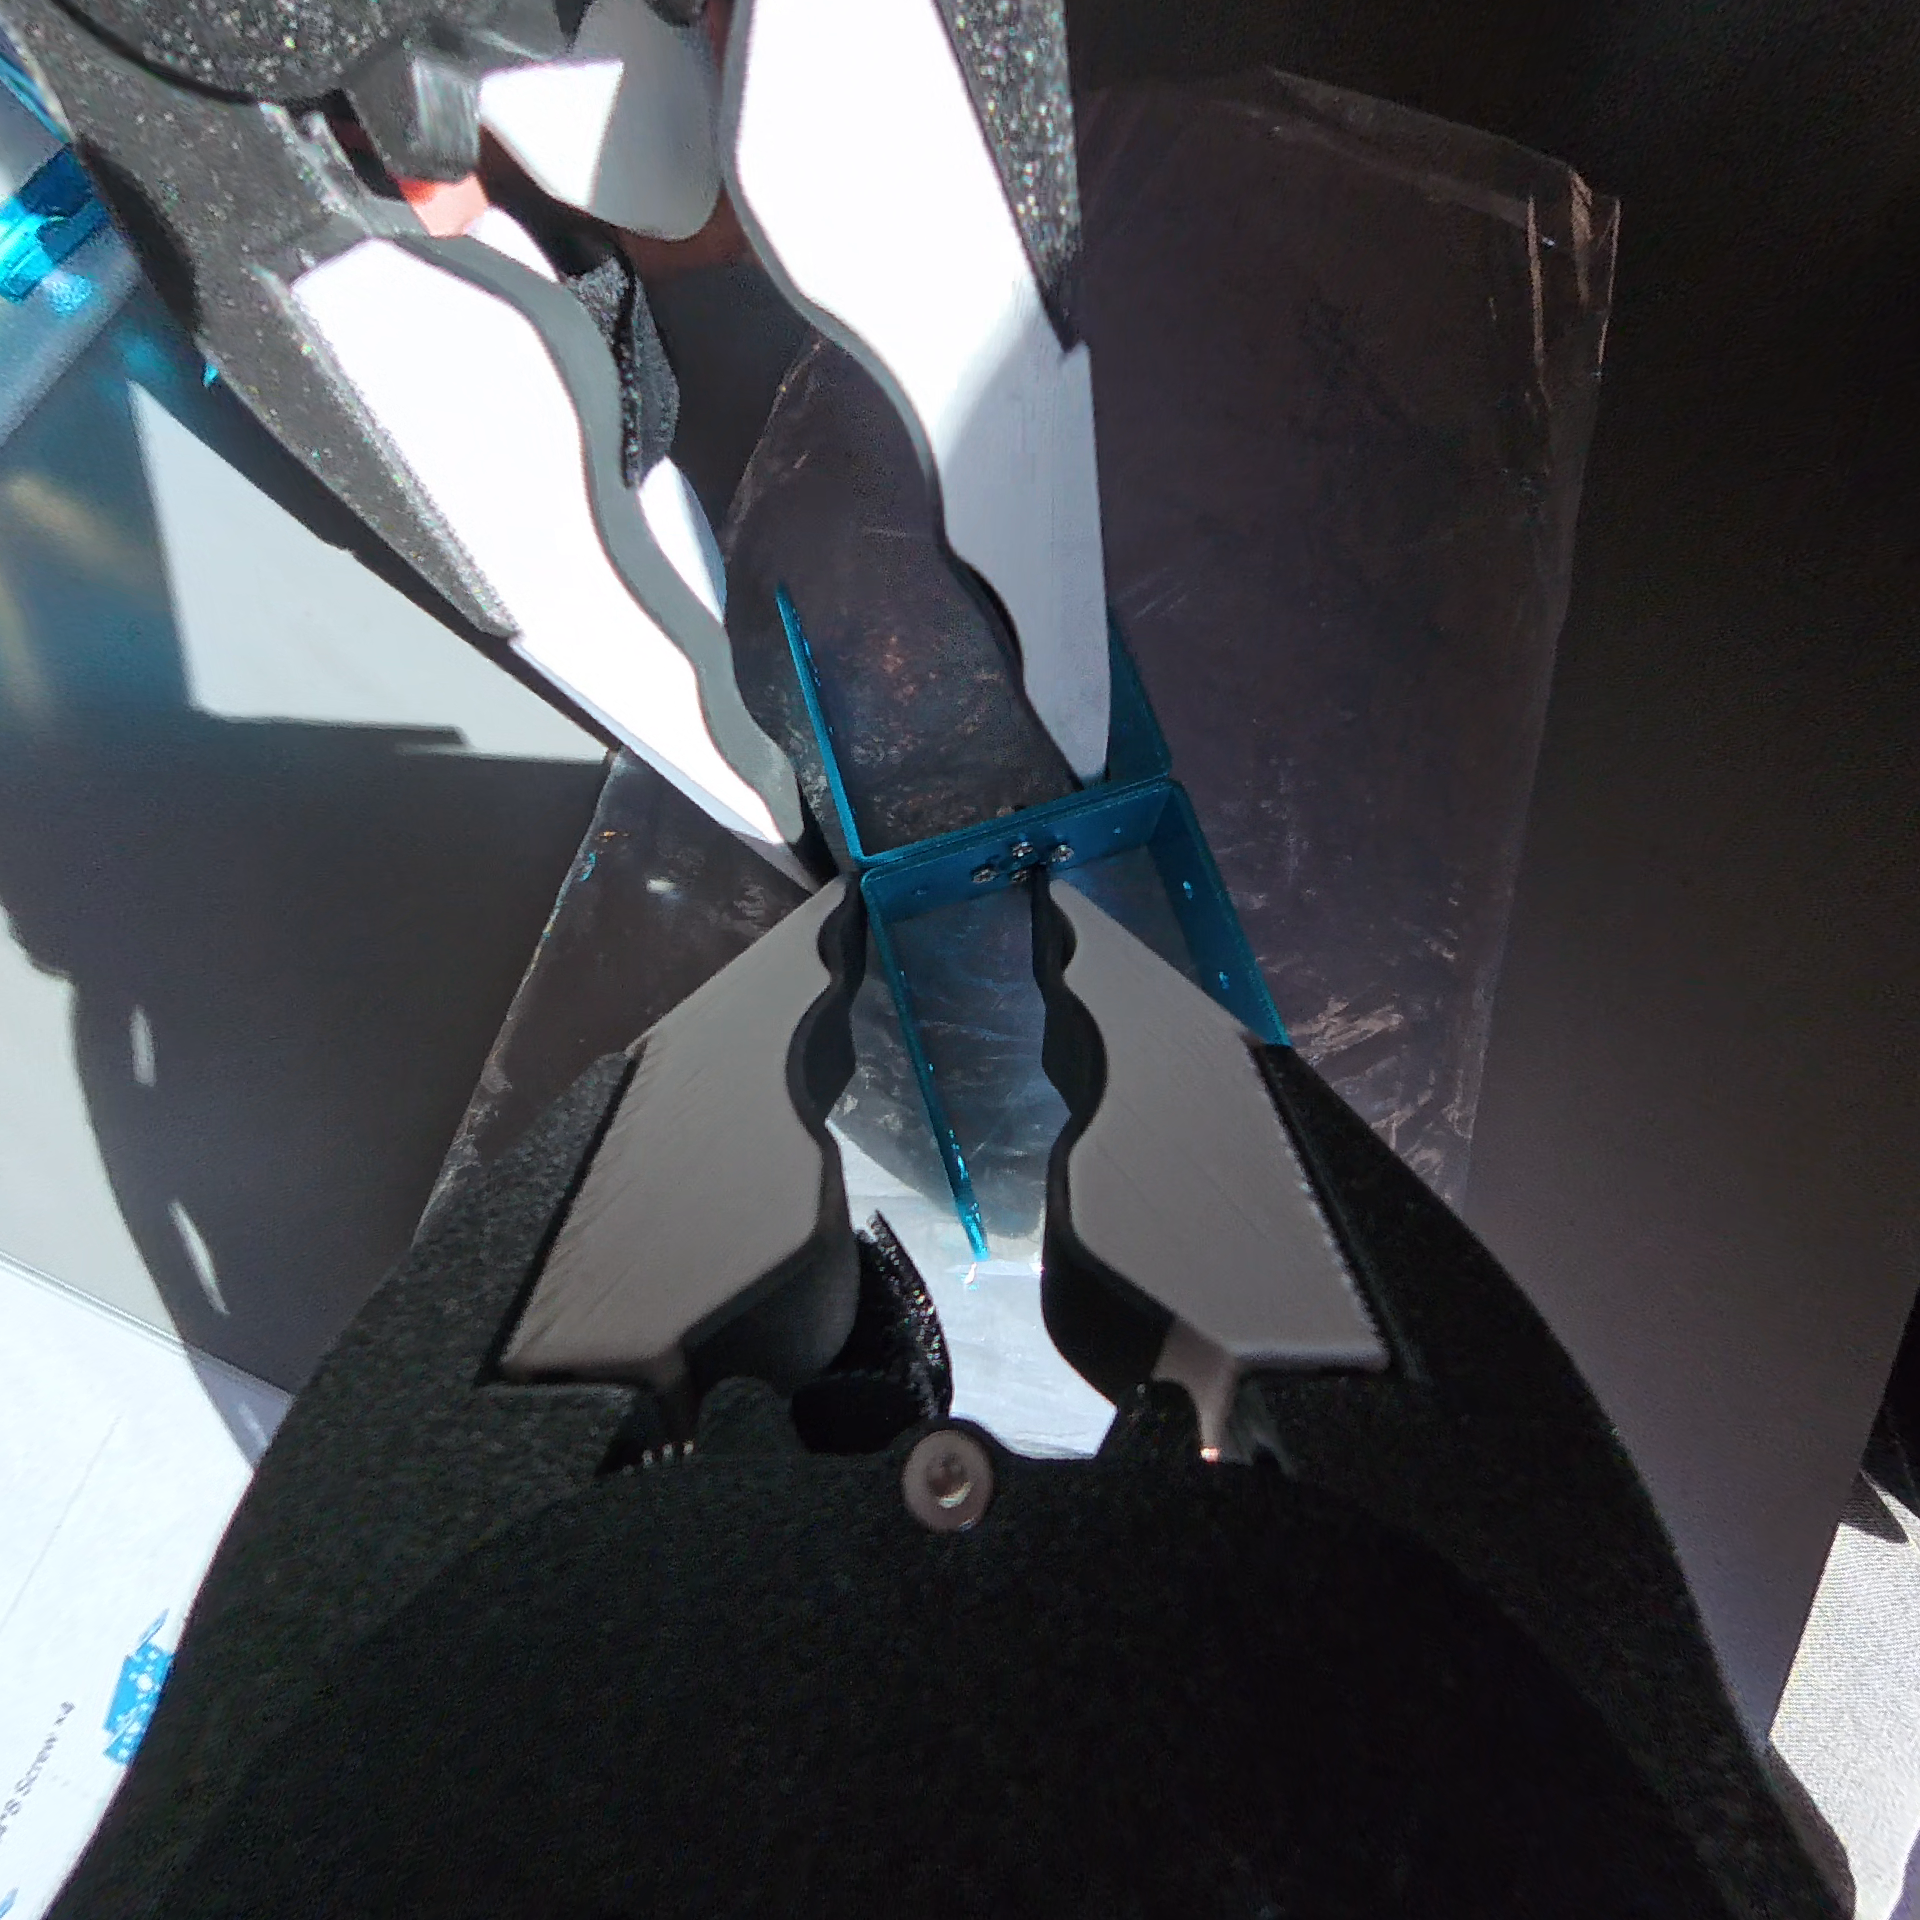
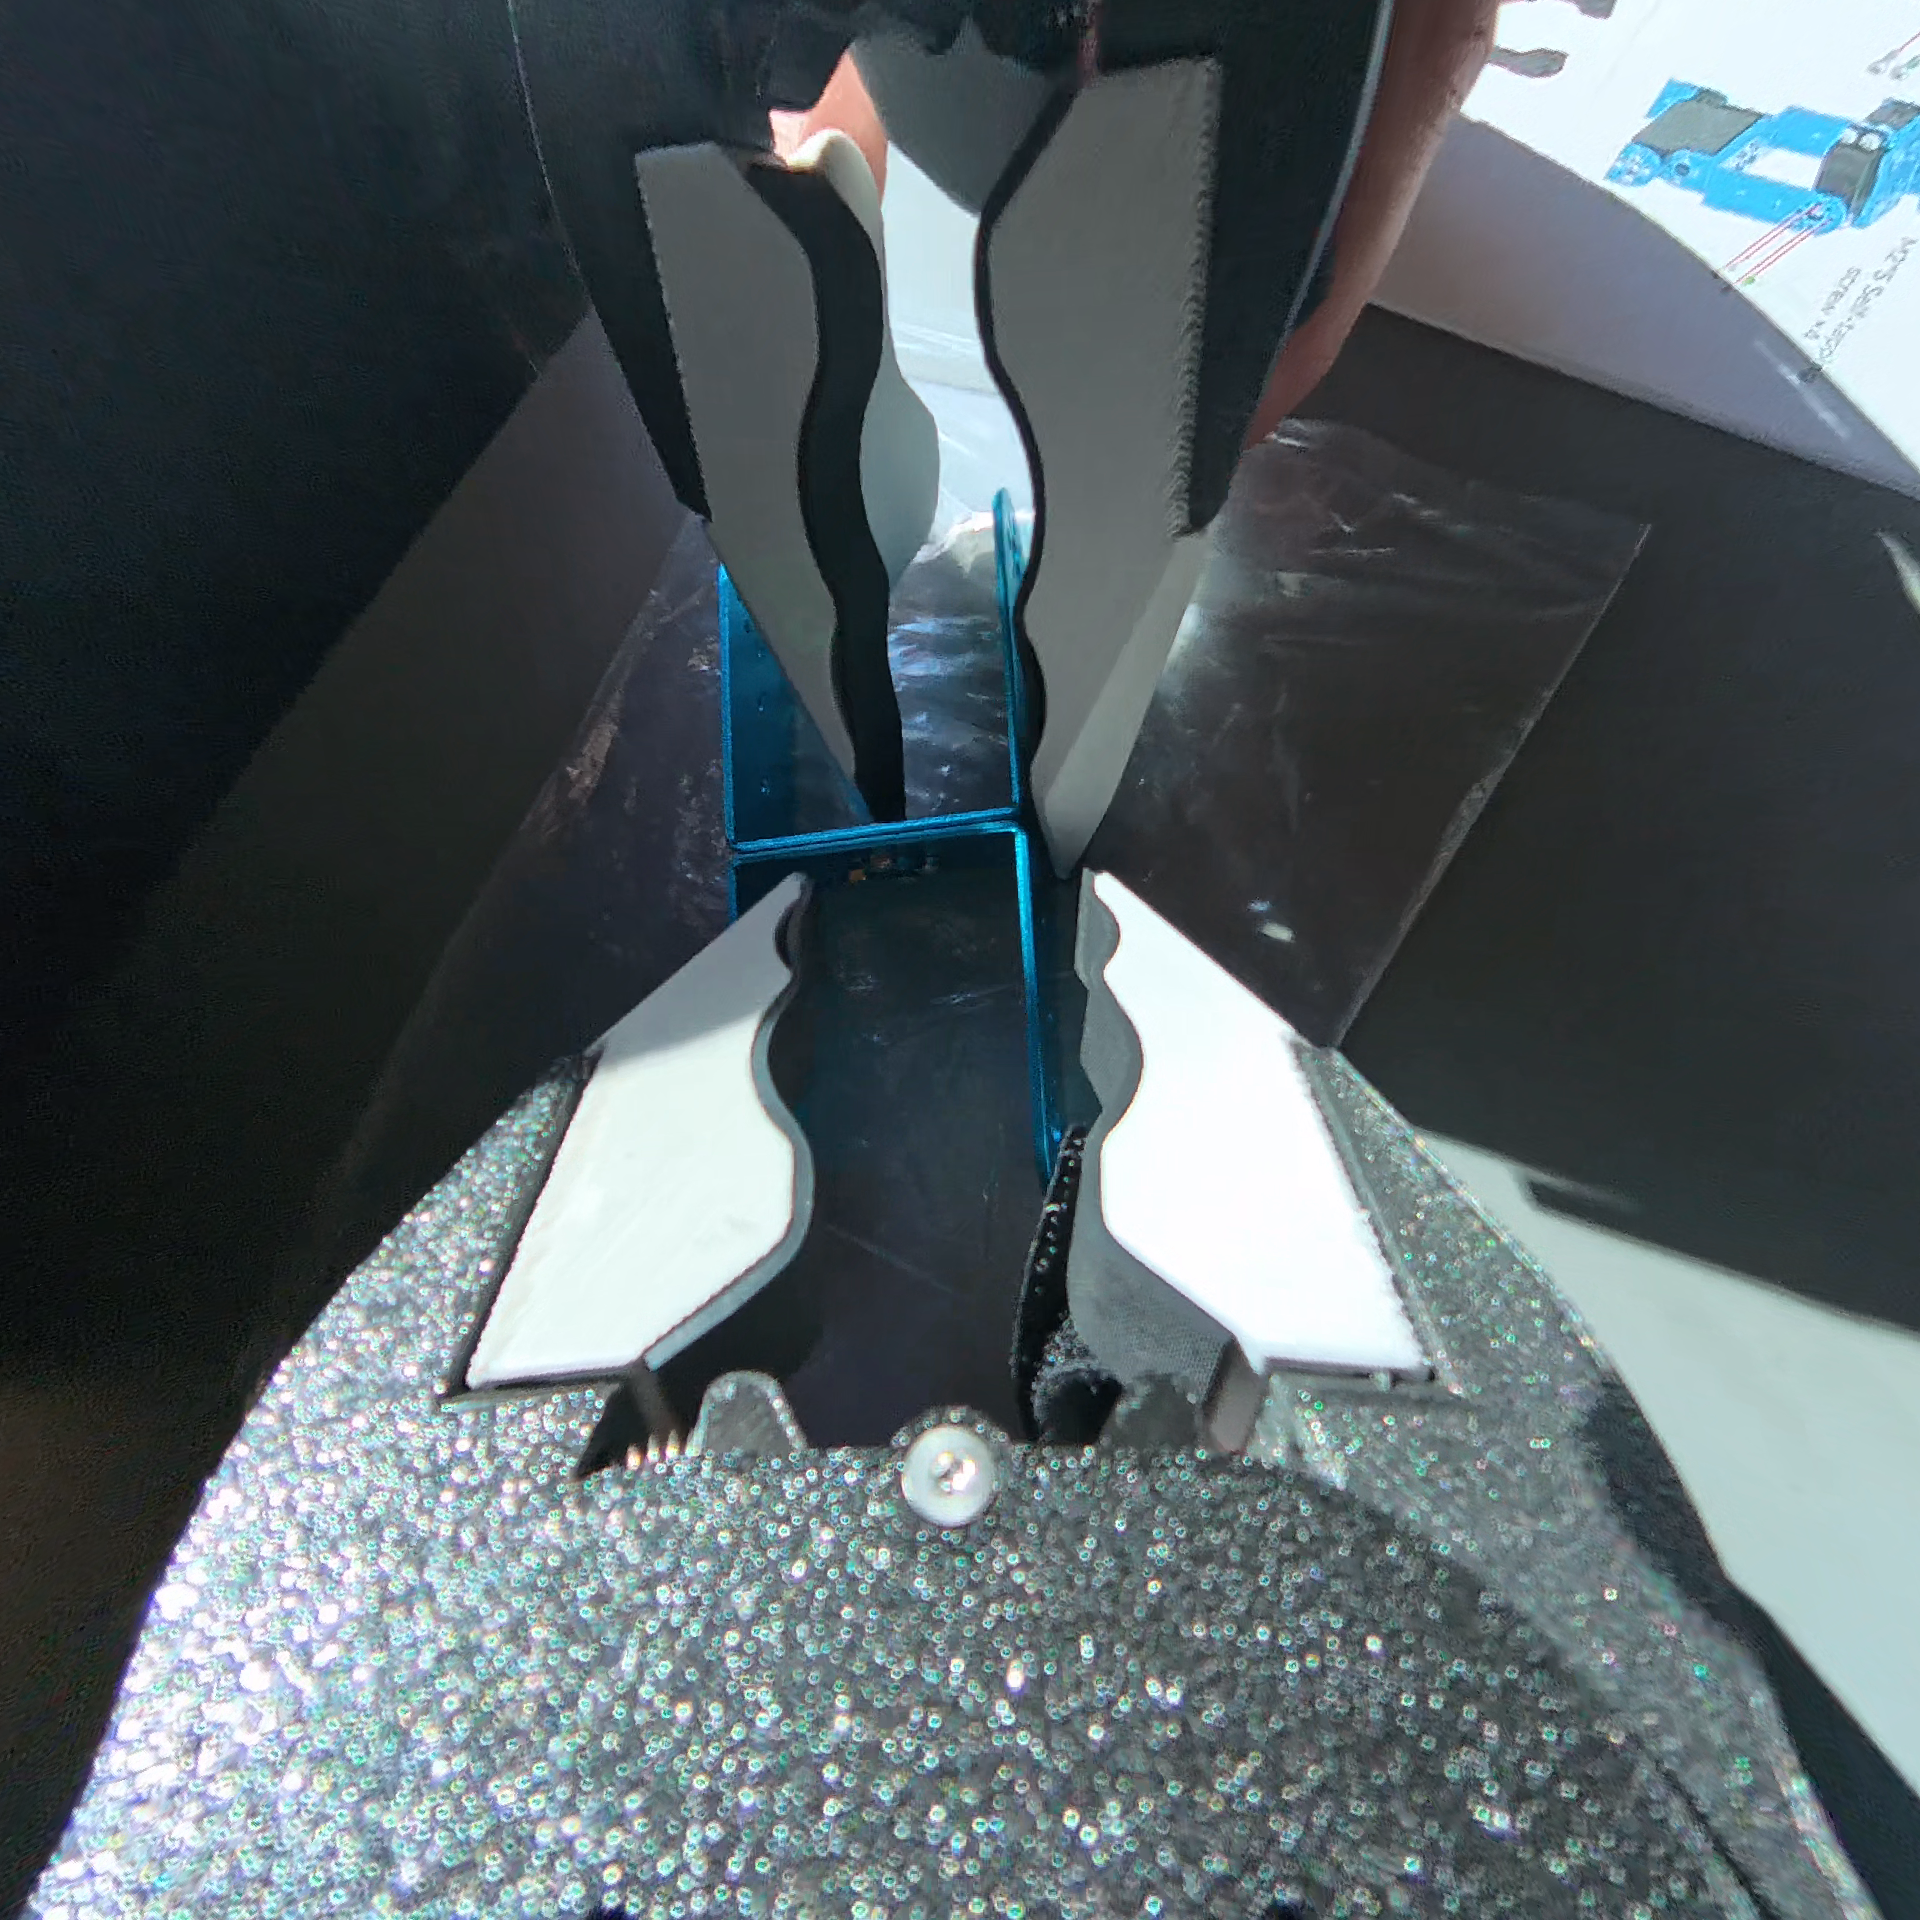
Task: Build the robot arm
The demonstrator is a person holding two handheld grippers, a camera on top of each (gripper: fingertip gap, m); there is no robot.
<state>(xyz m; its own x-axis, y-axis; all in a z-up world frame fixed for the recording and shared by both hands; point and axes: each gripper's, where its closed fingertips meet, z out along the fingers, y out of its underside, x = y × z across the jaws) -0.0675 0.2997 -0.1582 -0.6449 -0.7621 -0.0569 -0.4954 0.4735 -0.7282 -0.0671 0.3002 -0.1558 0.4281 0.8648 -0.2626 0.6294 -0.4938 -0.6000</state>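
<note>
- Blue metal brackets (image 1: 1023,831), two U-shaped pieces set back to back at their flat bases, sit between my two tools on a dark glossy sheet (image 1: 1351,623).
- Small screws (image 1: 1018,860) cluster at the middle of the joined bases in the left wrist view; the finish is a bright anodised blue and the side walls are thin, with tiny holes along them.
- From my left tool the near bracket opens toward me, its walls running back between my fingers; the far bracket opens away, toward the other tool.
- My left gripper (image 1: 940,904) has its fingers closed in on the near bracket: the left tip is at the bracket's corner, the right tip close by the screws. Clamped on it, as far as I can see, though the exact contact is hard to make out.
- My right gripper (image 2: 940,883), the glittery one, stands with its fingers apart, one tip on each side of the near bracket (image 2: 1029,987), straddling its walls; I cannot tell whether the pads press on them.
- In the right wrist view the left tool comes down from the top, one finger (image 2: 862,623) inside the far bracket, the other just outside its wall.
- White printed paper (image 2: 1766,208) with a blue diagram lies off to the upper right, on a white table (image 1: 260,571).
</note>
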